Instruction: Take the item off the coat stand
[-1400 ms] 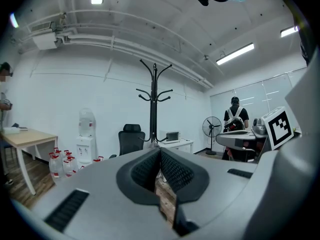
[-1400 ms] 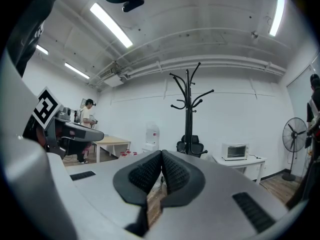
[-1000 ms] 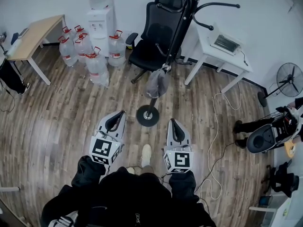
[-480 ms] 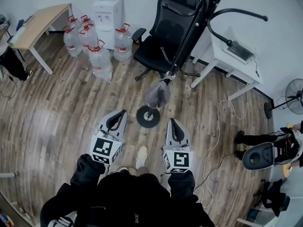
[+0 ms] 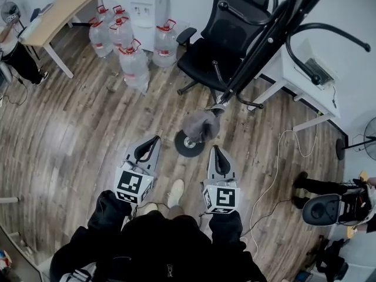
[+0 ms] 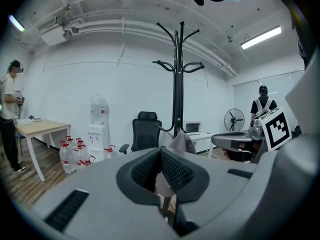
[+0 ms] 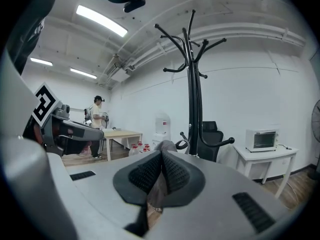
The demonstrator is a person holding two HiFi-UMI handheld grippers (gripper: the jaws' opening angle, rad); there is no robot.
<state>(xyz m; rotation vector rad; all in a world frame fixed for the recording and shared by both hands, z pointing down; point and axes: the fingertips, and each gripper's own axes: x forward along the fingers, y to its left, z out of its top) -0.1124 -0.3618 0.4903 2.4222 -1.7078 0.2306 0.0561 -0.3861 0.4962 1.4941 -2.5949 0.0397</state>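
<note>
A black coat stand (image 5: 258,46) rises from a round base (image 5: 189,145) on the wooden floor. A grey cloth item (image 5: 200,125) hangs low on its pole. Both grippers are held side by side just short of the base, pointing at the stand. My left gripper (image 5: 154,140) is shut and empty, left of the base. On the right, my right gripper (image 5: 216,149) is shut too, with nothing in it. The left gripper view shows the grey item (image 6: 181,143) just beyond the closed tips, with the stand (image 6: 177,84) behind. In the right gripper view the item (image 7: 165,145) peeks over the jaws beside the stand (image 7: 192,94).
Behind the stand is a black office chair (image 5: 220,49). Several water bottles (image 5: 134,60) and a dispenser (image 5: 147,3) stand at the back left by a wooden table (image 5: 59,15). A white desk (image 5: 302,75) is at the right; a cable (image 5: 275,166) trails on the floor.
The stand's base and the grey item have come closer to both grippers as I moved forward. Both grippers stay shut and side by side.
</note>
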